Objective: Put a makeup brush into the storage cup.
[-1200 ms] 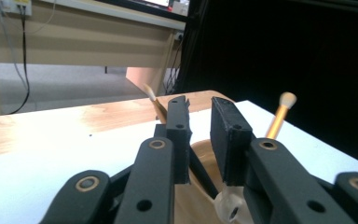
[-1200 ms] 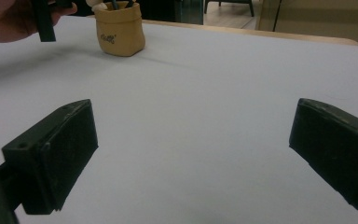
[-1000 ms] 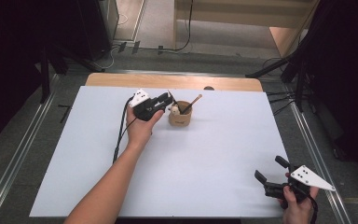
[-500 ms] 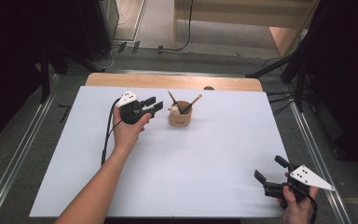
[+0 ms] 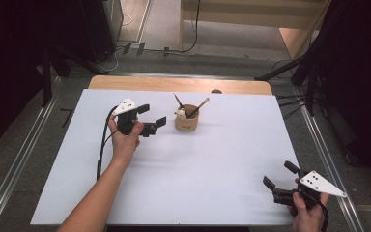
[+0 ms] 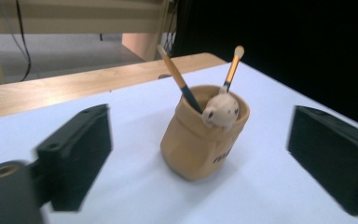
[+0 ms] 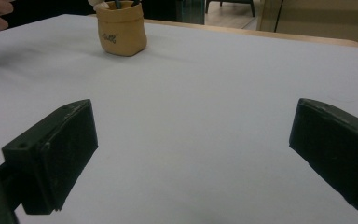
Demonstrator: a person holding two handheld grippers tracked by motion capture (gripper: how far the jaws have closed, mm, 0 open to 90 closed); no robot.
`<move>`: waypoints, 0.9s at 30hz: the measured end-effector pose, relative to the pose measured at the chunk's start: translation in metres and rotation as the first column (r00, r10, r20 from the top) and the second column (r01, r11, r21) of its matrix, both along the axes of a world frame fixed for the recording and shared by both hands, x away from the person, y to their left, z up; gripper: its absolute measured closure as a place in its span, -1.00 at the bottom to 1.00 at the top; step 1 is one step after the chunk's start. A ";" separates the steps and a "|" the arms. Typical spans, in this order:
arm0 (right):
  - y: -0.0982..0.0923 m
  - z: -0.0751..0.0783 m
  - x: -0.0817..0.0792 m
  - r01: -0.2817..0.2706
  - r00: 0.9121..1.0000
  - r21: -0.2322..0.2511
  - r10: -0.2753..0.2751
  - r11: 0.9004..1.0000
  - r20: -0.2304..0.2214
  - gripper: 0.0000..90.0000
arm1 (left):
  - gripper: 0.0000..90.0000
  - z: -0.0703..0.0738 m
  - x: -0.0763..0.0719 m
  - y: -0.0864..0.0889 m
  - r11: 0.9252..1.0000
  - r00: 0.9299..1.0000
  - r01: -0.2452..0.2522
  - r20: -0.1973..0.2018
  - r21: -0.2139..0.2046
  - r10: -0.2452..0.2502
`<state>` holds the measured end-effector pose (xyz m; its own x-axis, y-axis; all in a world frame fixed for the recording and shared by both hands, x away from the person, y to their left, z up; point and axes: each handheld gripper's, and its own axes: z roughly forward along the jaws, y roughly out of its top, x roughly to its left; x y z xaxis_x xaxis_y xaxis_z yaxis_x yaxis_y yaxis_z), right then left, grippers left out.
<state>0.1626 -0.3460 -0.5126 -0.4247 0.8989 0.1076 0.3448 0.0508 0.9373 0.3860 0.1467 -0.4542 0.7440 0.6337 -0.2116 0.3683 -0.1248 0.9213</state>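
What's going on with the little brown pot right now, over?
Left gripper open, jaws just widened, nothing between them. Right gripper open, idle at near corner. Pot upright, two brushes inside, untouched. Path clear.

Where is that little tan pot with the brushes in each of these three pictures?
High view: the tan pot stands at upper centre, just right of the left gripper.
Left gripper view: dead centre, framed by the open jaws.
Right gripper view: top left, far off.
Shared landmark: the white table sheet.
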 end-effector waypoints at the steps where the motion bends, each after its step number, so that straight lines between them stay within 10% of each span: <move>1: 0.000 0.000 0.000 0.000 1.000 0.000 0.000 1.000 0.000 -0.97 | -1.00 0.000 -0.001 0.002 1.000 1.000 0.001 -0.004 -0.006 -0.001; 27: 0.003 -0.001 0.001 -0.006 1.000 -0.004 0.006 1.000 -0.004 -0.97 | -1.00 -0.008 -0.041 0.041 1.000 1.000 -0.023 0.002 0.014 0.023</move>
<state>0.1637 -0.3428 -0.5132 -0.4297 0.8967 0.1058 0.3484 0.0566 0.9356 0.3450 0.1873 -0.4623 0.7299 0.6532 -0.2016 0.3696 -0.1290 0.9202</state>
